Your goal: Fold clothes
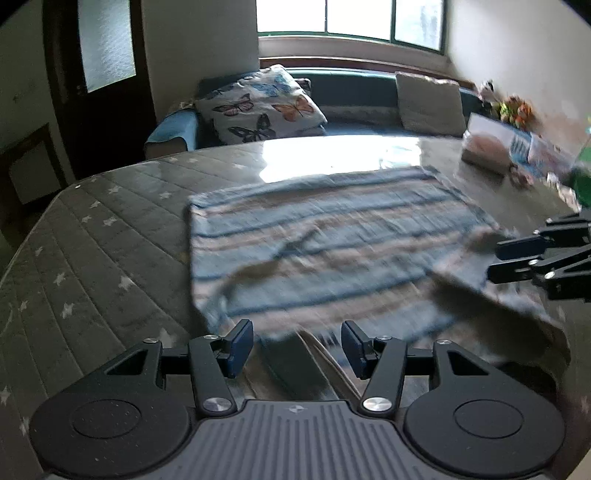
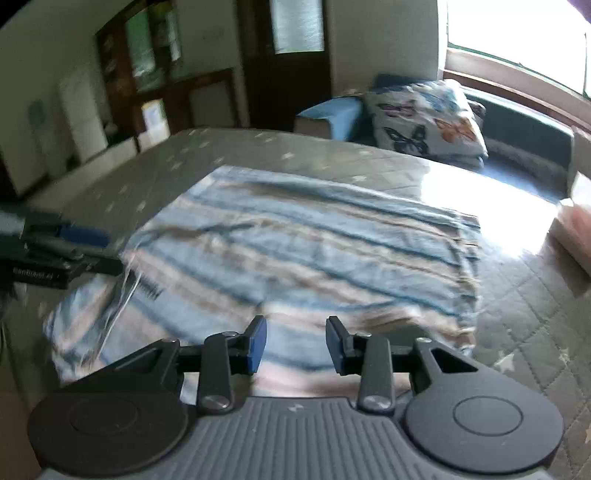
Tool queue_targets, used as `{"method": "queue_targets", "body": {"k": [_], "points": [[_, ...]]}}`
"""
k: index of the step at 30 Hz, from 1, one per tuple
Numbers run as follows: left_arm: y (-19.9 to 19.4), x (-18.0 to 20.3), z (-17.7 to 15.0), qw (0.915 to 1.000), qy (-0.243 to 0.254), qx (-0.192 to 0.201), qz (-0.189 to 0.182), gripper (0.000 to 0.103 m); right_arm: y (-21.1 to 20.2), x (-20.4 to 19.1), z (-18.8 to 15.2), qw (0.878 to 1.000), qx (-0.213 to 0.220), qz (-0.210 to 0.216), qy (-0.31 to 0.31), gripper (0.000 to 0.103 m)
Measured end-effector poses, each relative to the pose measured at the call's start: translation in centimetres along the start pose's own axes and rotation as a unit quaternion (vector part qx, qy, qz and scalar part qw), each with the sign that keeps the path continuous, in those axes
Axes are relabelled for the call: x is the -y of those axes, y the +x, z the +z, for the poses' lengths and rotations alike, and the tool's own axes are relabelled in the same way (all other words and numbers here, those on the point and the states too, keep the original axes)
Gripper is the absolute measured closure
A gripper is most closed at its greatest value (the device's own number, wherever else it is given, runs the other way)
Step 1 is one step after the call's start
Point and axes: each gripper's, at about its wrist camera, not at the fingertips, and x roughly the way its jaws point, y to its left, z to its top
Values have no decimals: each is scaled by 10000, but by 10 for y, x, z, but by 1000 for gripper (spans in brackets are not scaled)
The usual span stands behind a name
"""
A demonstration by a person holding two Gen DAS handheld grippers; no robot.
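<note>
— Left wrist view: how much room is around the cloth (image 1: 325, 240)?
— Bare table (image 1: 110, 236) to its left and far side; clutter (image 1: 517, 147) near the right edge.
— And the grippers?
— Left gripper (image 1: 297, 349) over the near hem, right gripper (image 2: 295, 345) over the cloth; both gape, gripping nothing.
— Anything unclear?
— Motion blur smears the folds; the near hem is cut off.

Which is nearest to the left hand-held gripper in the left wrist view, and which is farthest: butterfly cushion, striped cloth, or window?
1. Striped cloth, on the table just ahead of the left hand-held gripper.
2. Butterfly cushion, on the sofa beyond the table.
3. Window, back wall.
</note>
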Motion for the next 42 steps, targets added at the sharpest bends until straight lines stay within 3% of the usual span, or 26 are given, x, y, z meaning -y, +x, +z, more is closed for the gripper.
{"method": "queue_targets", "body": {"k": [4,9,13,16,17,26,34,38,42], "points": [[7,15,-14,9998,-56,-166,-2,47,5,-28,-16,9990,-3,-150,-411,68],[14,21,-27,9992,-90,-289,253,49,9,-48,-30,9961,137,-427,-764,68],[12,17,-35,9989,-185,-301,297,70,14,-54,-37,9939,116,-640,-893,73],[6,12,-36,9988,-310,-270,276,91,15,-52,-42,9937,125,-753,-823,89],[4,9,-35,9987,-359,-246,274,94,14,-51,-43,9937,149,-797,-777,97],[-38,-44,-36,9931,-1091,169,385,97,-35,-18,-52,9892,807,-1216,104,100],[-52,-99,-50,9828,-1691,236,702,97,-78,31,-85,9649,1134,-1928,1372,100],[-48,-118,-58,9800,-1770,107,903,97,-83,50,-109,9499,1064,-2215,1931,100],[-40,-133,-67,9766,-1799,-59,1176,97,-79,60,-126,9426,785,-2368,2222,100]]}}
